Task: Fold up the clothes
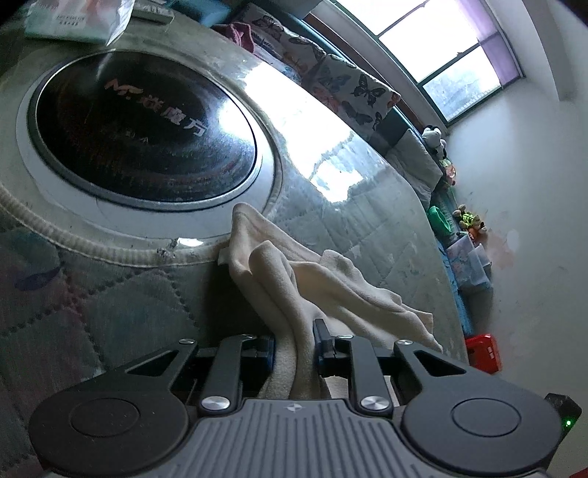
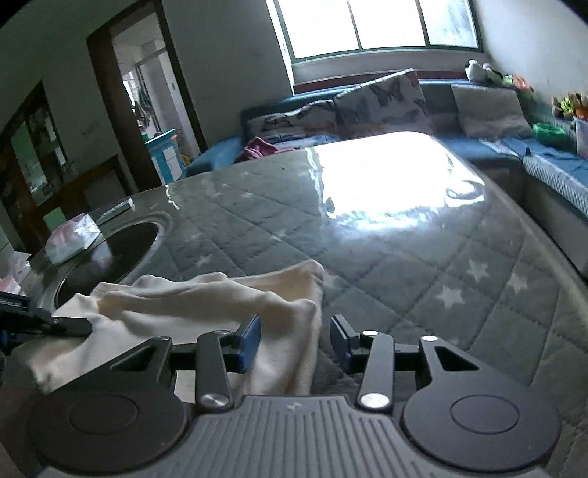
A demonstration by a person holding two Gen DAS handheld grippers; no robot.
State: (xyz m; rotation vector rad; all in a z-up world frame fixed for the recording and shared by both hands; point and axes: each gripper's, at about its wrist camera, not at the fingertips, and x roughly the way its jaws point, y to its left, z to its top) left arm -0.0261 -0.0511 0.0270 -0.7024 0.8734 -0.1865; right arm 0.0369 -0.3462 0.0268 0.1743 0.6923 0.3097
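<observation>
1. Left wrist view: the left gripper (image 1: 294, 347) has its black, blue-padded jaws drawn close on a bunched fold of cream cloth (image 1: 305, 272). The cloth is soft, nappy fleece; it runs up from between the jaws in thick rolls and spreads onto the table (image 1: 386, 235).
2. The table is covered by a grey-green quilted mat (image 1: 110, 312) with stitched diamonds under a glossy clear sheet that mirrors the window (image 1: 441, 40). A round black glass hob (image 1: 143, 128) sits in a pale ring; it bears a reddish "Mr." mark and Chinese characters too smeared to read with certainty. The cloth's far tip touches the ring's edge.
3. A tissue pack (image 1: 77, 18) lies beyond the hob, its print too small to read. A butterfly-print cushion (image 1: 349, 88) lines the bench under the window.
4. Right wrist view: the right gripper (image 2: 296, 340) stands wide open. The cloth (image 2: 205, 305) drapes over its left finger and hangs into the gap without reaching the right finger; nothing is clamped.
5. The cloth lies creased in long ridges, stretching left to where the left gripper's black tip (image 2: 55, 323) meets it, near the hob (image 2: 114, 253). White stars dot the quilted mat (image 2: 441, 286); a tissue pack (image 2: 71, 239) rests on the hob's rim
</observation>
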